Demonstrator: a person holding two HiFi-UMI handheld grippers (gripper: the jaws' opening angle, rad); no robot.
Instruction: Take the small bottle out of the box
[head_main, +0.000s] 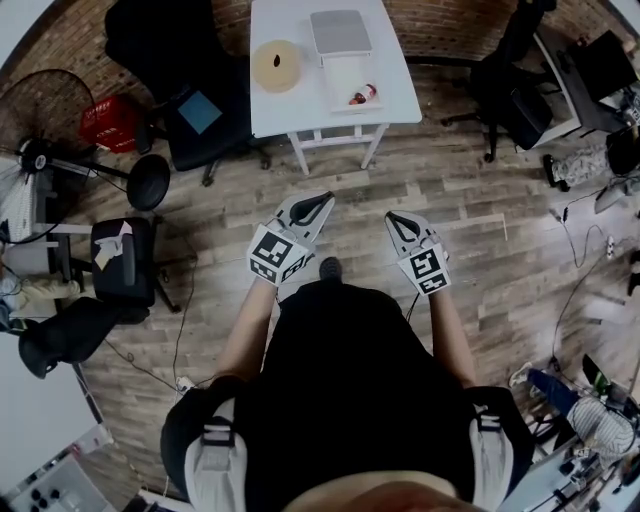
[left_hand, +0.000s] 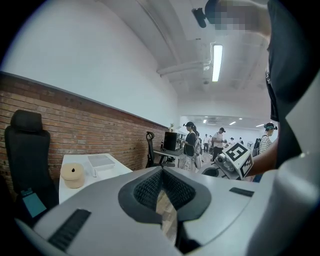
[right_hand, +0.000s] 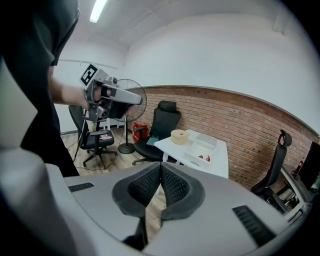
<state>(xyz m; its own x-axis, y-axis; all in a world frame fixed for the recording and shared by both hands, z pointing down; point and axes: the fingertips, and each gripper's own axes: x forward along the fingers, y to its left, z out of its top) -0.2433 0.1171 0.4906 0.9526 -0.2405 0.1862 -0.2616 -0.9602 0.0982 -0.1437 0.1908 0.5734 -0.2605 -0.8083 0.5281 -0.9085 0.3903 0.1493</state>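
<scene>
The small bottle (head_main: 363, 95), with a red part, lies in an open white box (head_main: 340, 75) on the white table (head_main: 400, 90) at the far end of the floor. In the right gripper view the bottle (right_hand: 203, 157) shows inside the box (right_hand: 192, 158). Both grippers hover over the wooden floor, well short of the table. My left gripper (head_main: 327, 198) is shut with nothing in it, its ribbed pads (left_hand: 150, 190) meeting. My right gripper (head_main: 391, 216) is also shut and empty, pads (right_hand: 172, 187) together. Each gripper shows in the other's view: the left gripper (right_hand: 107, 95), the right gripper (left_hand: 235, 160).
A tan round roll (head_main: 277, 65) and a grey lid or tray (head_main: 340, 32) also sit on the table. Black office chairs (head_main: 190, 90) stand left and right of it. A fan (head_main: 45, 120), a red crate (head_main: 110, 122) and cables line the floor's edges. People stand far off (left_hand: 190, 145).
</scene>
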